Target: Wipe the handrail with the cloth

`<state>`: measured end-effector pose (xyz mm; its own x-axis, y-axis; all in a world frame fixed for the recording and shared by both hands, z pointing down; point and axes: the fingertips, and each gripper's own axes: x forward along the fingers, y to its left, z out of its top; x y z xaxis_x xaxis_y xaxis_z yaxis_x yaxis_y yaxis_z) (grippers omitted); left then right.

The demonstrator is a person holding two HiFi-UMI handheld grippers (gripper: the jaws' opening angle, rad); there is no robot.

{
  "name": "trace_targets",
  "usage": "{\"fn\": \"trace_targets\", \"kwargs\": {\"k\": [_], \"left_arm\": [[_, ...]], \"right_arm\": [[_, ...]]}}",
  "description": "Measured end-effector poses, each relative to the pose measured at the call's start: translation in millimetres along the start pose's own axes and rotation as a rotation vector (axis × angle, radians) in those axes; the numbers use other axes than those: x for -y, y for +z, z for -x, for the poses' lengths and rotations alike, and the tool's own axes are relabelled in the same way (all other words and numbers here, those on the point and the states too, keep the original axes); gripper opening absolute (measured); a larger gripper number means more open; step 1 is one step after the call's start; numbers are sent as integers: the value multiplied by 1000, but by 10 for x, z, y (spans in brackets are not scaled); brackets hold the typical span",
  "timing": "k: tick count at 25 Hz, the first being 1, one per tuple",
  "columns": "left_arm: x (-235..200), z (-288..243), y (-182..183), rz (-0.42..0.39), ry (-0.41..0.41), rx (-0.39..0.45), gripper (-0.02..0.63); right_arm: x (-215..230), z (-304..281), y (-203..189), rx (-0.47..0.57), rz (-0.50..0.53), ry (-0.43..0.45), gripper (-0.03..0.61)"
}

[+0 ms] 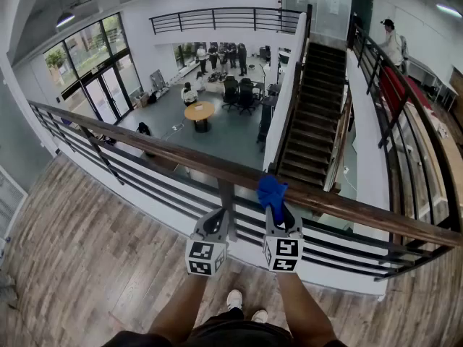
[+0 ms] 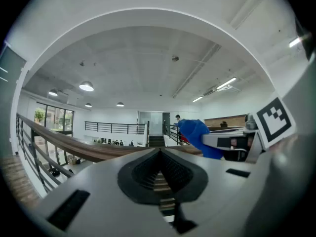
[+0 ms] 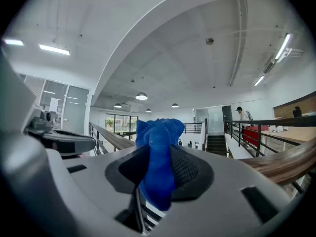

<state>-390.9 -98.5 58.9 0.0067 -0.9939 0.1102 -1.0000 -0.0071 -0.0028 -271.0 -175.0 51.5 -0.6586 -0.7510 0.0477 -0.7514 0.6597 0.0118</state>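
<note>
There, cloth (image 1: pixel 271 191) by handrail (image 1: pixel 181 155) edge

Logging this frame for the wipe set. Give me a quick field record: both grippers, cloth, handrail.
left gripper: shut, nothing held, beside the right one near the rail
right gripper: shut on cloth
cloth: blue, bunched, sticking up out of the grip
handrail: brown wooden top, dark bars below
cloth vs handrail: over the rail in head view; contact cannot be told
</note>
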Motion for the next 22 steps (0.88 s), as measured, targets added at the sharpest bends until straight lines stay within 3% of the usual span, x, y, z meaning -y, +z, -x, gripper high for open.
{"fn": "trace_targets", "kwargs": {"k": [9,14,22], "left_arm": [[-736,-362,198,23,-5,-14,-2],[-911,-430,138,27,-10,-37,-2],[-1035,-618,118,-5,-3,-34,-2]], "right_arm": [[-434,-1196,-73,-243,43,-30,129],[-543,-1507,-163,-382,139,-56,129],[-524,-1568,-208,-436,205,-45,127]]}}
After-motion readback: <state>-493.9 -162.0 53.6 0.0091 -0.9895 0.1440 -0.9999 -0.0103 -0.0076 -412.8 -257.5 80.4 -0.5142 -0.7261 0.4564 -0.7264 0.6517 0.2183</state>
